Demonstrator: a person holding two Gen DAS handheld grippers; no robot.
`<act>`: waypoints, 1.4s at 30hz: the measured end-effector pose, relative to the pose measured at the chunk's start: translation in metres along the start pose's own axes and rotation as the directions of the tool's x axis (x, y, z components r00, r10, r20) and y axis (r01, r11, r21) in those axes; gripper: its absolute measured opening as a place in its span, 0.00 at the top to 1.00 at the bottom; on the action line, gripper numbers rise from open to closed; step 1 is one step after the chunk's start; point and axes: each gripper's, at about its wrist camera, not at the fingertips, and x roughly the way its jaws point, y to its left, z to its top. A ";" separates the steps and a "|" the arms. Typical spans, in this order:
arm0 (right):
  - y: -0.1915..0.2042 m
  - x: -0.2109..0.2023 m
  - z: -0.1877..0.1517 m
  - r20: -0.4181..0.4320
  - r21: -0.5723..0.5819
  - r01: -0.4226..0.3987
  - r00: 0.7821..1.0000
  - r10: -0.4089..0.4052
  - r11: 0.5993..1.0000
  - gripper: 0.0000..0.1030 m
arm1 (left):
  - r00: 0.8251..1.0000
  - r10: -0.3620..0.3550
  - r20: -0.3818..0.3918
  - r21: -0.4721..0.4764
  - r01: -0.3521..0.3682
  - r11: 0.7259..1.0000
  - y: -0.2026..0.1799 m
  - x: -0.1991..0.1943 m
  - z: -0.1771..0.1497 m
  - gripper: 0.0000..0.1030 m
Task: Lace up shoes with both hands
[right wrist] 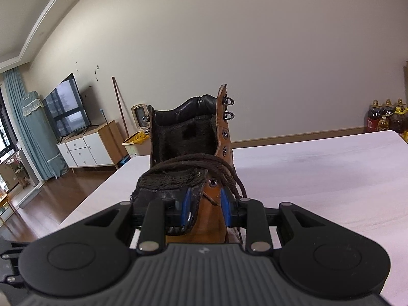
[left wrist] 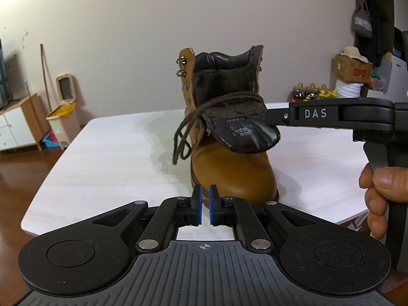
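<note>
A tan leather boot [left wrist: 229,168] with dark lining stands upright on the white table [left wrist: 107,158], its dark tongue [left wrist: 244,135] folded forward. A dark brown lace [left wrist: 183,137] crosses the tongue and hangs in loops at the boot's left side. My left gripper [left wrist: 204,202] is nearly shut and empty, just in front of the boot's toe. My right gripper [right wrist: 205,204] reaches in from the right in the left wrist view [left wrist: 280,117]; its blue pads [right wrist: 187,204] straddle the boot's right eyelet flap [right wrist: 213,186] and the tongue edge, with the lace [right wrist: 237,181] beside them.
The table's front edge [left wrist: 76,229] lies close to my left gripper. A cabinet [right wrist: 86,148] with a TV [right wrist: 66,107] stands at the far left, a bin [left wrist: 63,112] beside it. Bottles [right wrist: 385,119] and boxes [left wrist: 354,68] stand at the far right.
</note>
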 end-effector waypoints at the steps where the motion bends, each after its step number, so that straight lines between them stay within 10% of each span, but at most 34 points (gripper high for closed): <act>1: 0.000 0.001 0.000 0.000 -0.003 -0.001 1.000 0.001 1.000 0.72 | 1.000 0.001 0.001 0.001 -0.001 1.000 0.000 0.000 0.000 0.95; 32: 0.008 0.032 0.002 -0.082 -0.066 0.232 0.968 -0.237 0.970 0.72 | 0.987 -0.159 0.028 -0.012 0.160 0.987 0.043 0.041 0.013 0.95; 42: 0.008 0.006 0.014 0.047 -0.068 0.158 0.987 -0.156 0.985 0.72 | 0.981 -0.177 0.078 0.068 0.172 0.983 0.055 0.049 0.019 0.95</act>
